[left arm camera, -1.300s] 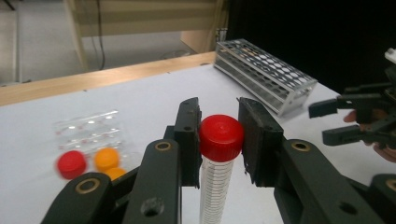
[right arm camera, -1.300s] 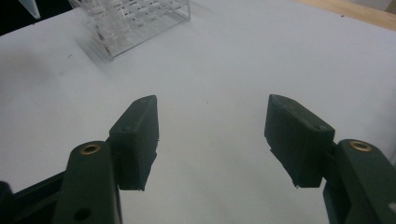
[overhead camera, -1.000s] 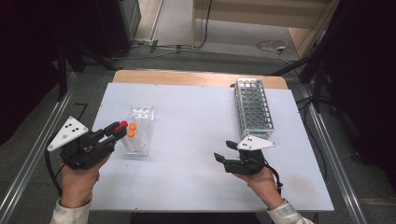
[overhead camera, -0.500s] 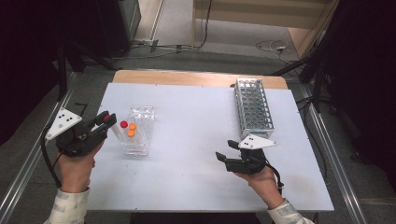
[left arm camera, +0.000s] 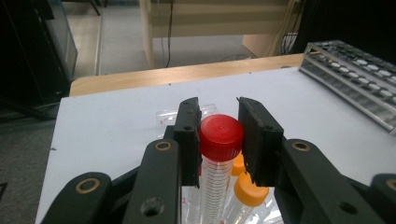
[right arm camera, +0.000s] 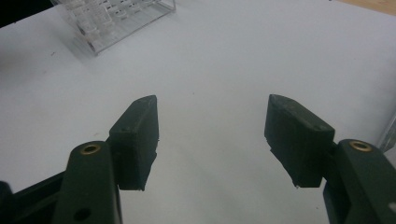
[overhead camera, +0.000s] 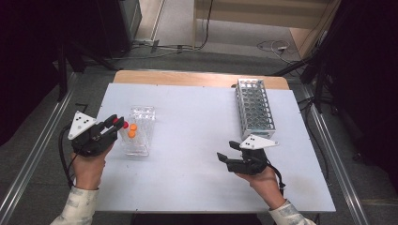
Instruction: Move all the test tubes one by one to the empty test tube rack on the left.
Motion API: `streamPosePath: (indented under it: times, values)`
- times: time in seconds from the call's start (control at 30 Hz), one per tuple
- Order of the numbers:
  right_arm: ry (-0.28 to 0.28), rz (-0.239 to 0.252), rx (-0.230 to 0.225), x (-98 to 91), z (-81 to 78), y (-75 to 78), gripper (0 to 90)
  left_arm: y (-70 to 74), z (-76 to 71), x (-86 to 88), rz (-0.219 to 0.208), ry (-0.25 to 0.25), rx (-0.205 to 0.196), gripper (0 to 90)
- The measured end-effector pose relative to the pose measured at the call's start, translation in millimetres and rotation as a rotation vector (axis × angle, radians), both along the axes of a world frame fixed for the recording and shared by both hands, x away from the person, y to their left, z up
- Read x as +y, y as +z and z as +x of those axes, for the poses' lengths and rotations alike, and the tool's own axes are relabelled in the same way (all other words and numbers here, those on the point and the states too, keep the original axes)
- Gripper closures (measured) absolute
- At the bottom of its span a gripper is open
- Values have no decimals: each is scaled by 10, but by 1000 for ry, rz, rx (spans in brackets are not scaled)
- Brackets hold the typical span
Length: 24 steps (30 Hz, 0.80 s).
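My left gripper (overhead camera: 117,124) is shut on a red-capped tube (overhead camera: 124,124) just below its cap, at the left side of a clear plastic rack (overhead camera: 143,115). In the left gripper view the tube (left arm camera: 219,140) stands upright between the black pads (left arm camera: 189,135), over the rack (left arm camera: 166,114). Two orange-capped tubes (overhead camera: 132,130) stand in that rack, close behind the red one (left arm camera: 250,189). My right gripper (overhead camera: 225,157) rests low on the table at the front right, open with nothing between its jaws (right arm camera: 212,121).
A metal wire tube rack (overhead camera: 256,108) stands at the back right of the white table (overhead camera: 192,122) and shows in the left gripper view (left arm camera: 355,70). The clear rack (right arm camera: 116,18) appears far off in the right gripper view. A wooden edge (overhead camera: 197,78) borders the table's far side.
My left hand has shifted a little and sunk with the red-capped tube, staying at the clear rack's left side. The right gripper has kept still.
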State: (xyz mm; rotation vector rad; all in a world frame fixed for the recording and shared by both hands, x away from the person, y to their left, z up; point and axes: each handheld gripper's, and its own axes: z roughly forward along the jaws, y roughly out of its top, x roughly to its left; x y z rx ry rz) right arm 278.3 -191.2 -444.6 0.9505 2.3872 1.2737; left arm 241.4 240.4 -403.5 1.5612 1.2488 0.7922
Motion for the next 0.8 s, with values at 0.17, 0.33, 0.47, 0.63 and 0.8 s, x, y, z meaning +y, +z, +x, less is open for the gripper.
streamPosePath:
  times: [0.17,0.33,0.47,0.63,0.8]
  values:
    - [1,-1,2,7,-9,0,335,-118,3,-14,6,22,15,698]
    - [6,-5,1,13,-10,-5,335,-201,-4,-28,9,18,37,690]
    - [5,-2,-2,12,-12,-2,335,-214,-11,-23,-7,20,38,642]
    - [1,-4,3,12,-8,-8,334,-191,-34,-11,-33,17,36,604]
    - [-8,-5,-7,-3,-1,-13,335,-176,-91,-26,-41,35,46,433]
